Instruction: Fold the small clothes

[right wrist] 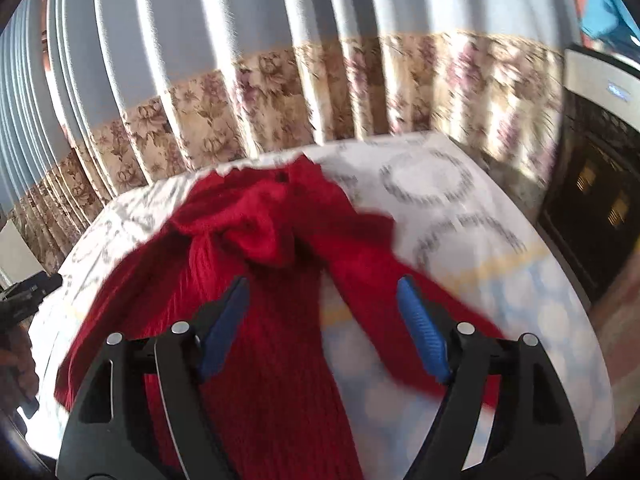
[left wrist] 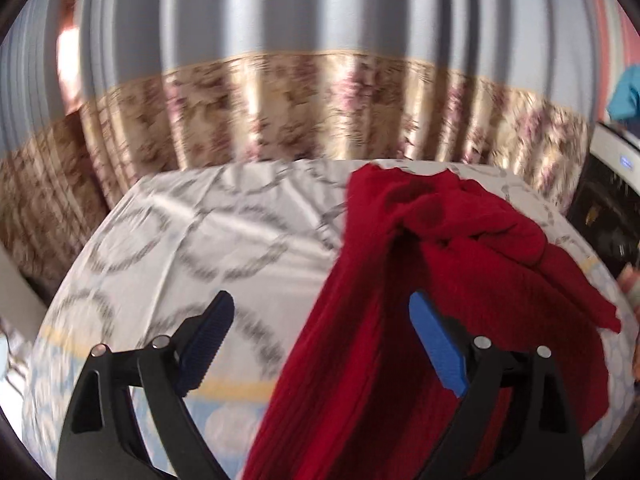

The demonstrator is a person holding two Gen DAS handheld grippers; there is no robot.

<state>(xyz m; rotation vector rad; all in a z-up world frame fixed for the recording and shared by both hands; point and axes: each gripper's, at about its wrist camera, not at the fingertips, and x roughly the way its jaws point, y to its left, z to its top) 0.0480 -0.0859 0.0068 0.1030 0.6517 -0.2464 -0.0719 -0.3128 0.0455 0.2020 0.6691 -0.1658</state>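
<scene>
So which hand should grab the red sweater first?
Probably the right gripper: the red sweater lies directly between its open fingers. The left gripper, also open, has mostly bedsheet ahead.

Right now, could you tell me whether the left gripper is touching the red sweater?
Cannot tell: the left wrist view shows the open left gripper over the red sweater, but neither contact nor gap plainly.

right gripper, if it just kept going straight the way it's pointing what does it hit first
Most likely the red knit garment bunched on the patterned bedsheet. The right gripper is open and its line runs into that rumpled red heap, though depth is hard to judge.
</scene>
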